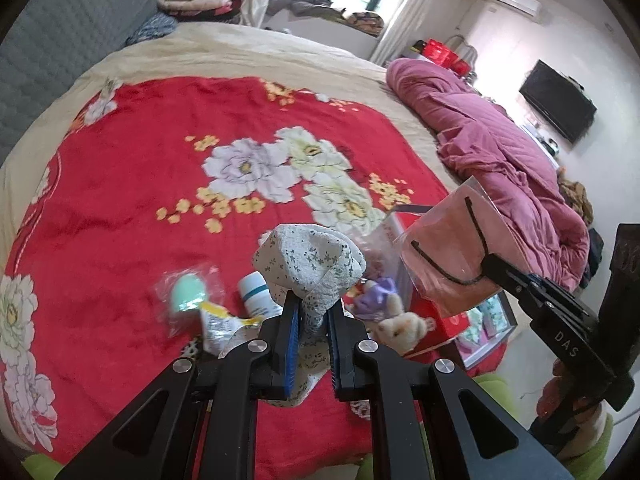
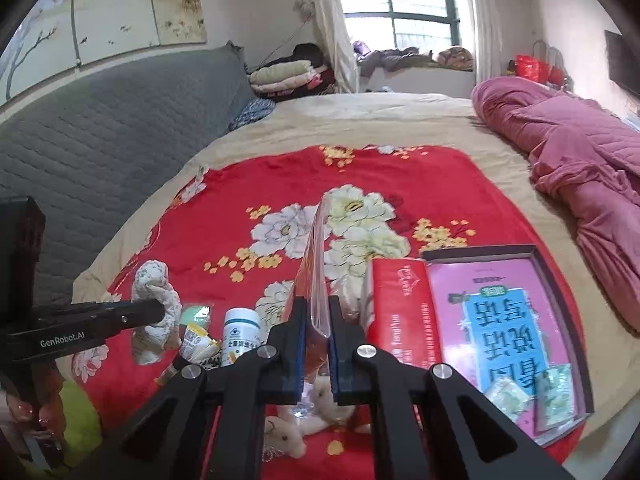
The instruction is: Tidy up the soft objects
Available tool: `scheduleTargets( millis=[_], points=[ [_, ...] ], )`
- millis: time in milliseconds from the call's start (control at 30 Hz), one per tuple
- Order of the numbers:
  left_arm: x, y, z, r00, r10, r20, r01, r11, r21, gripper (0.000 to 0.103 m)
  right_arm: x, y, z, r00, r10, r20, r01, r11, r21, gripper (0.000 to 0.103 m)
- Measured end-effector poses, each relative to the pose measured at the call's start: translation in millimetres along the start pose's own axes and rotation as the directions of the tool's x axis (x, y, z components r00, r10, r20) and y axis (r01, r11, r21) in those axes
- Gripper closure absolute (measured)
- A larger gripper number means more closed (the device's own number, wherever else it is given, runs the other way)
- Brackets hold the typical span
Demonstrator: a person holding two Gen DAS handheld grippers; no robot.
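Note:
In the left wrist view my left gripper (image 1: 313, 308) is shut on a white lace cloth with small grey flowers (image 1: 308, 260), which bunches up above the jaws, off the red flowered blanket (image 1: 140, 168). From the right wrist view, the same cloth (image 2: 152, 280) hangs from the left gripper (image 2: 160, 310) at the left. My right gripper (image 2: 319, 308) is shut on a clear plastic bag (image 2: 316, 248), seen edge-on. The left view shows that bag (image 1: 452, 256) holding something salmon-pink, pinched at its corner by the right gripper (image 1: 489, 265).
On the blanket below lie a mint sponge in a packet (image 1: 186, 286), a white bottle (image 1: 256, 292), a yellow-white sachet (image 1: 218, 324) and small plush toys (image 1: 400, 326). A red box (image 2: 400, 316) and an open box with a pink book (image 2: 508, 320) sit right. A pink quilt (image 2: 580, 160) lies beyond.

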State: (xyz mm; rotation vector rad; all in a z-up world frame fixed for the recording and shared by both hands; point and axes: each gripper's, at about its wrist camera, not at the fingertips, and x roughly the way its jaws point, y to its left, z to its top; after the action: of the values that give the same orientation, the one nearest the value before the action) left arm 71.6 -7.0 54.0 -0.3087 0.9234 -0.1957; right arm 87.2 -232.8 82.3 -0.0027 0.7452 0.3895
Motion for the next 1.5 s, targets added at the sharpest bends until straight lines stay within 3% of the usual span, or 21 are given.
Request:
scheduleTargets(
  millis=[433, 733, 1133, 1500],
  points=[
    [2.4, -79.0, 6.3, 0.999, -0.049, -0.001, 0.048, 0.991, 0.121, 0.090, -59.9, -68.3, -6.0, 0.990, -0.116, 0.082, 0.107, 0.988, 0.109, 0.094],
    [19.3, -140.3, 6.5, 0.995, -0.095, -0.035, 0.100, 0.971, 0.218, 0.090, -87.1, -122.7, -15.0, 0.975, -0.200, 0.100, 0.177, 0.963, 0.205, 0.094],
    [66.4, -221.9, 3.4, 0.987, -0.114, -0.116, 0.148, 0.924, 0.352, 0.090, -97.8, -162.9, -30.0, 0.966, -0.241, 0.098, 0.207, 0.939, 0.276, 0.094],
    [119.6, -256.7, -4.5, 0.979, -0.073, -0.188, 0.144, 0.906, 0.399, 0.090, -85.5, -199.7, -47.6, 0.962, -0.265, 0.065, 0.229, 0.915, 0.333, 0.094]
  ],
)
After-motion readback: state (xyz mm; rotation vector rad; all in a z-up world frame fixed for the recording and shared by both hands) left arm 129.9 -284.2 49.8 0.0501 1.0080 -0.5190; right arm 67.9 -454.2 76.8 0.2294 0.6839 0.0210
